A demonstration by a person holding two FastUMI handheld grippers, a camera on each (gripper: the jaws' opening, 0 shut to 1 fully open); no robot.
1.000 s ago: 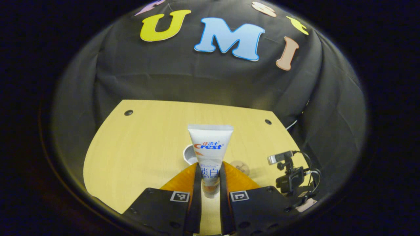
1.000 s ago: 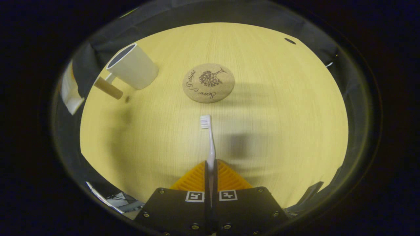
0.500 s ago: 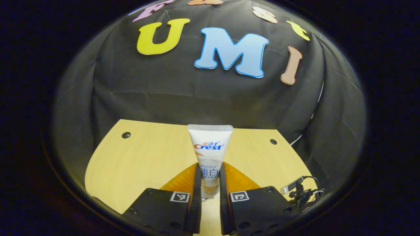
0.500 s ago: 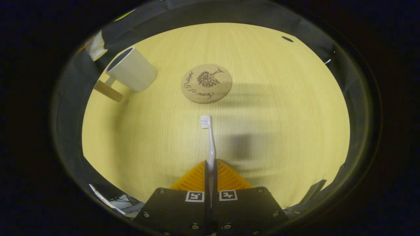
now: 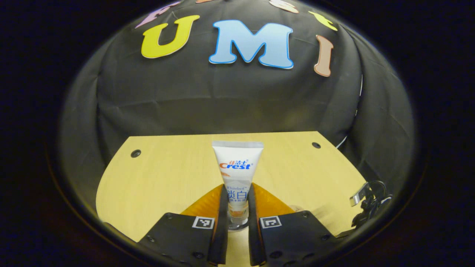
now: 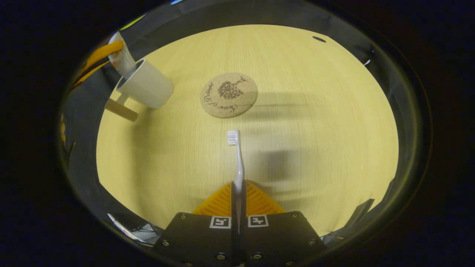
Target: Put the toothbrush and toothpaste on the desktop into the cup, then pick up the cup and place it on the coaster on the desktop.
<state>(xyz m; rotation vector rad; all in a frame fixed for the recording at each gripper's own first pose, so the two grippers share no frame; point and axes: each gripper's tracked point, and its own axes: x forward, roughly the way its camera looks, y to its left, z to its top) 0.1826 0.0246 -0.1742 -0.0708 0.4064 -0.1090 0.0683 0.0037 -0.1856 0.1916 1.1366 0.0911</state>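
My left gripper (image 5: 237, 202) is shut on the white toothpaste tube (image 5: 237, 167), which stands upright with its crimped end up. In the right gripper view the tube's (image 6: 121, 60) lower end is at the mouth of the white cup (image 6: 146, 86). The cup has a wooden handle (image 6: 121, 110) and stands at the desk's far left. My right gripper (image 6: 237, 189) is shut on the white toothbrush (image 6: 238, 163), whose head points forward above the desk. The round cork coaster (image 6: 228, 95) lies just beyond the brush head and to the right of the cup.
The wooden desk (image 6: 315, 111) has small dark holes near its far corners (image 5: 135, 153). A small camera on a stand with cables (image 5: 367, 205) sits at the desk's right edge in the left gripper view. Black cloth walls close in behind.
The left gripper has carried the toothpaste to the cup, and the tube's lower end now reaches the cup's mouth. The right gripper holds the toothbrush nearly still.
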